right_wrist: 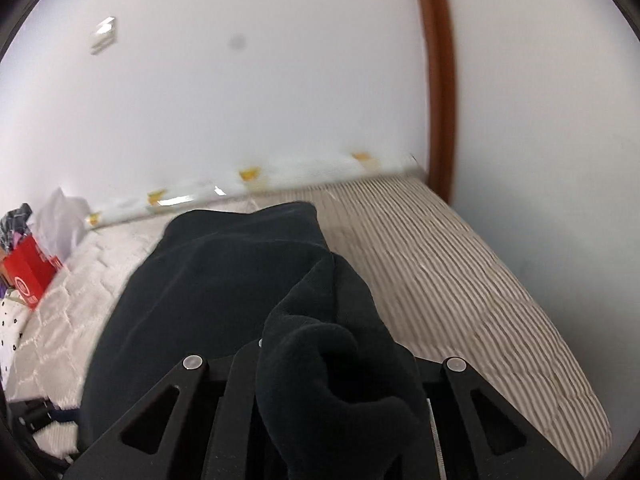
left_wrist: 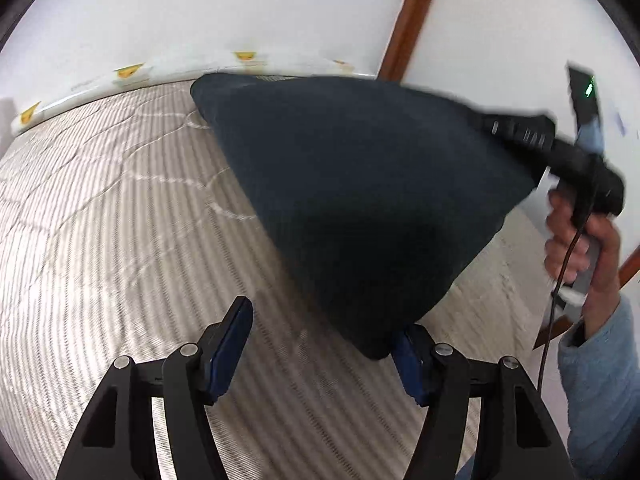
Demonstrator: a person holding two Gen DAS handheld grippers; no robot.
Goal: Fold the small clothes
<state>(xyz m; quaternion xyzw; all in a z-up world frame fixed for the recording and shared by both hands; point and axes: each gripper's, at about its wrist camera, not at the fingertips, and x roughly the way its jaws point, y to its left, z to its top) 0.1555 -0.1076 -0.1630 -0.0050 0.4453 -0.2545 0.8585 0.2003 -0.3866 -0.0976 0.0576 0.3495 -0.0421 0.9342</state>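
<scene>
The left wrist view looks across a striped quilted mattress [left_wrist: 100,220] toward a white wall. The left gripper [left_wrist: 324,344] has its blue-padded fingers [left_wrist: 230,344] spread wide apart; the lowest corner of a dark navy garment [left_wrist: 360,200] hangs down against the inner side of the right-hand finger, but nothing is pinched between the two. The garment is stretched into a broad sheet, lifted above the mattress, its far edge near the wall and its upper right corner running to the right gripper [left_wrist: 516,130], seen here from the side. Only this view shows the person's right hand [left_wrist: 580,240] on that gripper's handle, a light blue sleeve [left_wrist: 600,380] and a black cable [left_wrist: 560,280].

The right wrist view alone shows a red box [right_wrist: 30,276] and white paper [right_wrist: 60,220] at the far left of the mattress [right_wrist: 460,280], beside a polka-dot cloth [right_wrist: 12,332]. Here the garment [right_wrist: 208,300] is bunched thickly over the right gripper [right_wrist: 336,360], hiding its fingertips; the two finger arms stand close together with the fabric wedged between them, so it is clamped on the cloth. A brown wooden post [right_wrist: 440,80] rises at the right.
</scene>
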